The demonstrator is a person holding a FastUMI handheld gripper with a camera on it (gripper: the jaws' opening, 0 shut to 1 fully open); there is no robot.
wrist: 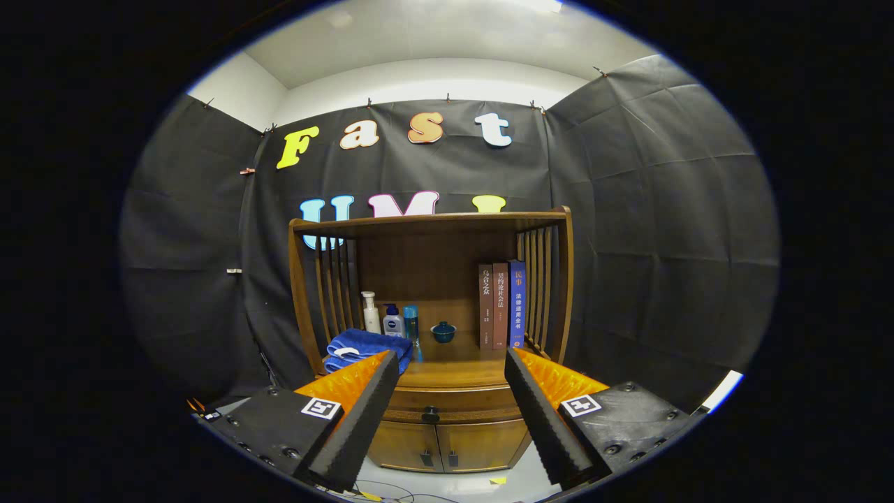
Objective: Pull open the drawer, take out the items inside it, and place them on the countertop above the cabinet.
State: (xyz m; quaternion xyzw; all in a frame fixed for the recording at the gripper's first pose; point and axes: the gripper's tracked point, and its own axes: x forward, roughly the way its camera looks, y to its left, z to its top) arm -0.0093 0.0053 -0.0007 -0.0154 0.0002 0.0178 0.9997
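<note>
The hand-held gripper (450,412) is held level and pointed straight at the wooden cabinet (433,335), with its two fingers spread wide apart and nothing gripped between them. The cabinet is seen well beyond the fingertips and is framed in the gap between them. On the cabinet's worktop (454,370), going from left to right, a folded blue towel (367,348) is laid at the left front, partly hidden behind the left finger (356,419). Behind the towel a white pump bottle (371,312), a small blue-capped bottle (393,321) and a slim blue bottle (411,325) are lined up. A small dark green lidded bowl (443,332) is set near the middle, and three upright books (501,305) are stood at the right. Below the worktop the drawer (454,399) is seen closed, its dark knob (431,414) centred between the fingers. The right finger (545,419) is held apart from the cabinet.
</note>
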